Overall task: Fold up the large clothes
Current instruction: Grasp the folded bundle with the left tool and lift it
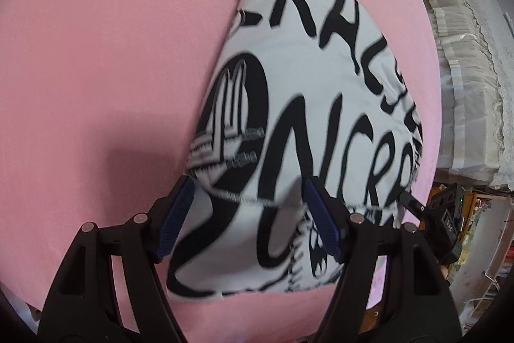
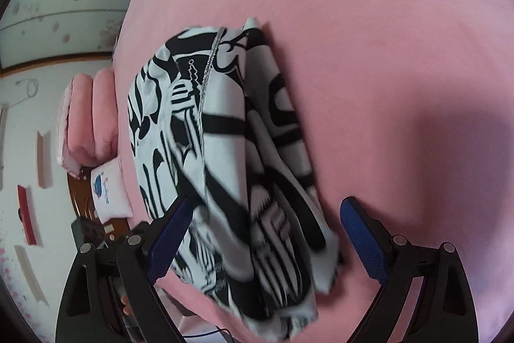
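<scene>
Nearest in the left wrist view, the left gripper [image 1: 249, 208] stands with its jaws wide, blue pads either side of the near hem of the black-and-white printed garment [image 1: 308, 105], the cloth loose between them and not pinched. In the right wrist view the right gripper [image 2: 266, 230] is likewise spread wide over the near end of the same garment [image 2: 225, 150], its left pad against the cloth and its right pad over bare pink bedsheet [image 2: 401, 37].

The garment lies already folded into a narrow stack near one side edge of the bed, running away from both cameras. Motion blur makes it hard to count layers, so the hem edge is probably doubled.

To do this step well, bring each gripper low, take every layer at the near corners together, close fully before lifting, and carry the near end over toward the far end, keeping both hands level.

Beyond the bed edge lie pink pillows [image 2: 86, 118] and stacked pale bedding [image 1: 462, 69].
</scene>
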The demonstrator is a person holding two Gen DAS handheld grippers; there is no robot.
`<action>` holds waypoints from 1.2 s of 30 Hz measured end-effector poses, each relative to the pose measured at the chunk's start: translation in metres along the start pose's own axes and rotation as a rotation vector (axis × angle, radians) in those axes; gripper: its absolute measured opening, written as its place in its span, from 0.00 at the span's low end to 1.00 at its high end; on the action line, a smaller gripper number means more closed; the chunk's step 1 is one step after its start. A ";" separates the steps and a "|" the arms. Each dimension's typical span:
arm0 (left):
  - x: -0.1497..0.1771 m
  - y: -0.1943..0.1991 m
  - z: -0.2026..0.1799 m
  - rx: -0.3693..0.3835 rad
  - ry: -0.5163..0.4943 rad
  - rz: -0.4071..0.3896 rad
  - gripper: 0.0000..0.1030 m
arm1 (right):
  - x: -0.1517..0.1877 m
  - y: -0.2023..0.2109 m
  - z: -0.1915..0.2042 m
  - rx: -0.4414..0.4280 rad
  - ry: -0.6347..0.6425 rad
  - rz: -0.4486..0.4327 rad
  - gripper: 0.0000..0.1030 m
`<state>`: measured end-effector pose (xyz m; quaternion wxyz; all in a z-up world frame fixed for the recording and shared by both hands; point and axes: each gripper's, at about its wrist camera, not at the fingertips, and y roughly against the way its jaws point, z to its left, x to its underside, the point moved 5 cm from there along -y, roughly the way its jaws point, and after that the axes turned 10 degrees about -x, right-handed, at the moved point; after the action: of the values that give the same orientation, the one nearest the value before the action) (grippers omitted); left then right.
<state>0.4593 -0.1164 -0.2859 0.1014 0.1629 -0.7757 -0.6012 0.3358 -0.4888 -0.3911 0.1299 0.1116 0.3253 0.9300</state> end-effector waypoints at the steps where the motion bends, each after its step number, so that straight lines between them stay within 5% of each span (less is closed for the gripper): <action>1: -0.005 -0.002 0.001 0.003 0.003 -0.001 0.66 | -0.003 -0.007 0.001 -0.016 0.007 0.018 0.92; 15: -0.034 -0.051 0.011 0.168 0.211 -0.026 0.84 | -0.020 -0.059 0.013 -0.029 0.099 0.076 0.87; 21: -0.024 -0.040 -0.001 0.135 0.225 -0.093 0.68 | -0.010 -0.054 0.024 -0.007 0.143 0.064 0.65; 26: -0.015 -0.020 -0.017 0.082 0.219 -0.136 0.48 | -0.001 -0.045 0.045 -0.010 0.163 0.048 0.35; 30: 0.001 0.000 -0.027 0.084 0.208 -0.175 0.36 | 0.017 -0.039 0.073 0.055 0.252 0.022 0.28; 36: 0.031 0.022 0.002 0.071 0.208 -0.075 0.35 | 0.074 -0.035 0.118 0.144 0.324 0.037 0.26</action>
<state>0.4266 -0.1211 -0.2660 0.1529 0.2566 -0.7752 -0.5566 0.3064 -0.3711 -0.3146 0.0505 -0.0246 0.4055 0.9124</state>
